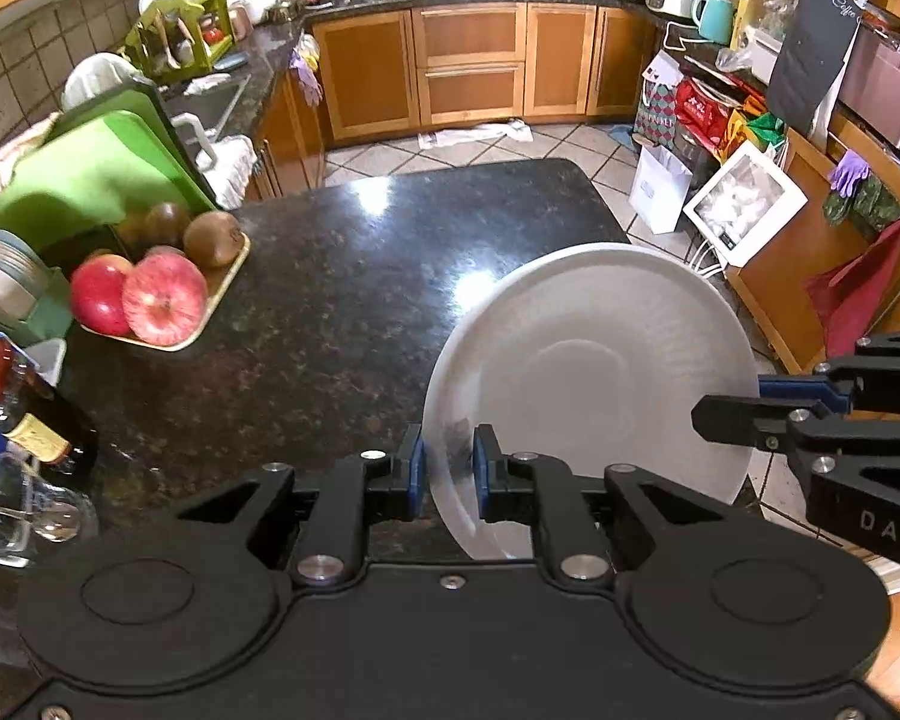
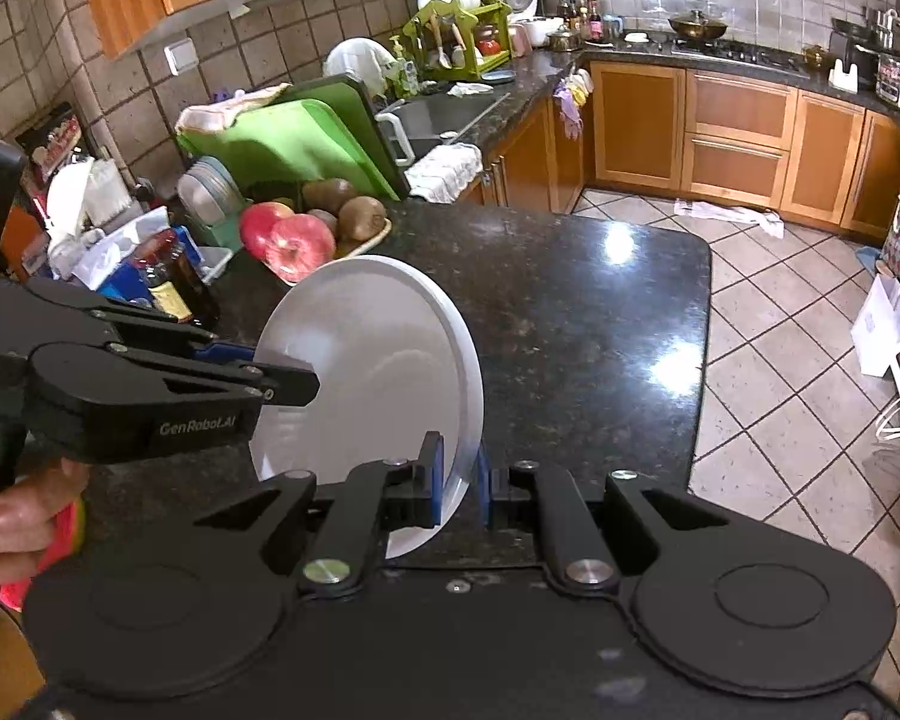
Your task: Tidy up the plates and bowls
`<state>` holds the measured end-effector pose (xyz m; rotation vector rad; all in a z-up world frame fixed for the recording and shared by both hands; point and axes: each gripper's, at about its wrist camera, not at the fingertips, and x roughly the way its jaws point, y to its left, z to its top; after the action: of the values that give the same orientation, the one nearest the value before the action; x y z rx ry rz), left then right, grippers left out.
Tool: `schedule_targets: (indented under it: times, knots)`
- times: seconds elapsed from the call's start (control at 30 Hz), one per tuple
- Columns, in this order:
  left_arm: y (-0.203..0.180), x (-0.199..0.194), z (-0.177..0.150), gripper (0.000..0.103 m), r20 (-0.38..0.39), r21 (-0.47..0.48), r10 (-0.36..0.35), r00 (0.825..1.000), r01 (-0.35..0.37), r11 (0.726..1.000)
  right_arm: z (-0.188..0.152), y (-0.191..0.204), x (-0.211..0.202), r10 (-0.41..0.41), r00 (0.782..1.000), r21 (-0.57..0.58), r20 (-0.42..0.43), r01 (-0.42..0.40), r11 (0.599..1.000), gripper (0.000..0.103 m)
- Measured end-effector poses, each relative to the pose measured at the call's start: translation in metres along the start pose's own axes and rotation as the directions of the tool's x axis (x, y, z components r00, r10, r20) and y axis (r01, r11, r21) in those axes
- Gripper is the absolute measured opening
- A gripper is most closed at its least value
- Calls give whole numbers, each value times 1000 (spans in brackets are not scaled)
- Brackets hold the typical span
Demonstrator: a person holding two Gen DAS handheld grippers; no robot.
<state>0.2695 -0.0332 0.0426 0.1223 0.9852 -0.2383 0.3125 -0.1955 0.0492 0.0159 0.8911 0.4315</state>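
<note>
The round white plastic plate (image 1: 594, 372) is off the counter, tilted up on edge above the dark speckled granite countertop (image 1: 342, 276), and you hold it from both sides. Your left gripper (image 1: 448, 468) is clenched on the plate's near-left rim, its blue pads pinching the lip; your right gripper (image 2: 459, 474) is clenched on the opposite rim in the same way, so each tool shows in the other's view as a black clamp at the plate's edge.

With two grips on one stiff disc, move both hands as a pair: any twist of one against the other will likely lever the thin rim out of a pad. Keep the pinch firm, since smooth plastic probably slips easily.

The likely home is the green rack holding grey-blue plates (image 2: 210, 195) at the back left, behind the cream tray of red apples and brown kiwis (image 2: 318, 234). Carry the plate high enough to clear the fruit and the dark glass bottle (image 2: 177, 288) beside it, and consider letting one gripper go only once the other has the plate steady.
</note>
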Motion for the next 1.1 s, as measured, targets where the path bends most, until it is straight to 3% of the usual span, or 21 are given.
schedule_targets:
  times: [0.3,0.63,1.1]
  knots:
    - [17,-41,-23,21,16,4,-24,1000,24,1000,-10,39,-35,14,999,-21,34,-14,1000,13]
    - [36,-87,-69,21,14,43,-32,999,31,999,-57,101,-69,24,999,-47,29,-23,999,14]
    - [58,-100,-142,21,-104,90,-83,991,92,992,-126,162,-65,48,996,8,-70,-48,999,14]
